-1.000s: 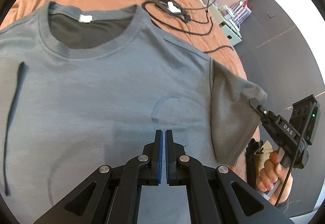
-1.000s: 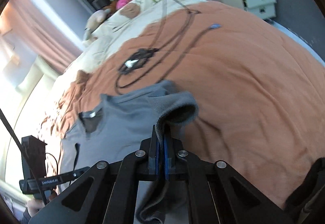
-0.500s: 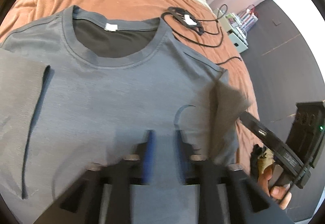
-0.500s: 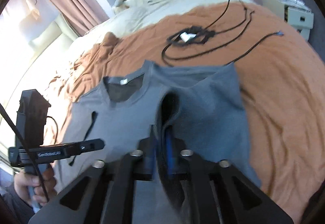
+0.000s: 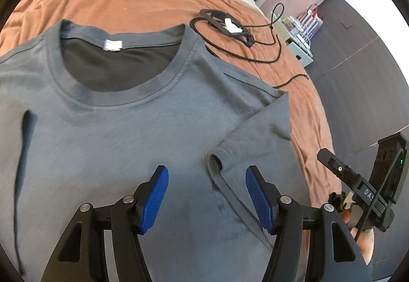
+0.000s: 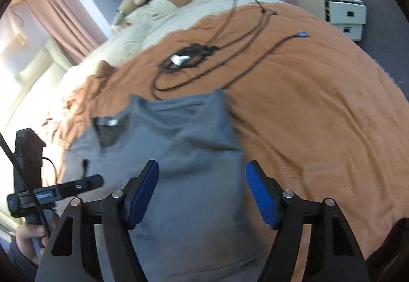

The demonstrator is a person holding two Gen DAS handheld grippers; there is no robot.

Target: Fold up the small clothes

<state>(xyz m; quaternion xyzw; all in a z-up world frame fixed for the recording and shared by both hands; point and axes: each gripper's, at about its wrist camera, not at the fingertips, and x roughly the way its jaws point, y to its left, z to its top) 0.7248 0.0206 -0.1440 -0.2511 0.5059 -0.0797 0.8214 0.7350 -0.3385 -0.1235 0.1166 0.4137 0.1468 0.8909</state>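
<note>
T-shirt (image 5: 107, 144) beneath both parted tools

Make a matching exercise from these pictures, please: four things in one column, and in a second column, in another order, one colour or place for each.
Things:
1. short-sleeved cotton T-shirt
2. wide fabric bedspread
3. ribbed pads of the left tool
4. small sewn-in neck label

Colours or places:
A. blue
B. white, inside the back of the collar
C. grey, spread flat on the bed
D. rust orange, under the black cables

Right pairs: 1-C, 2-D, 3-A, 4-B
</note>
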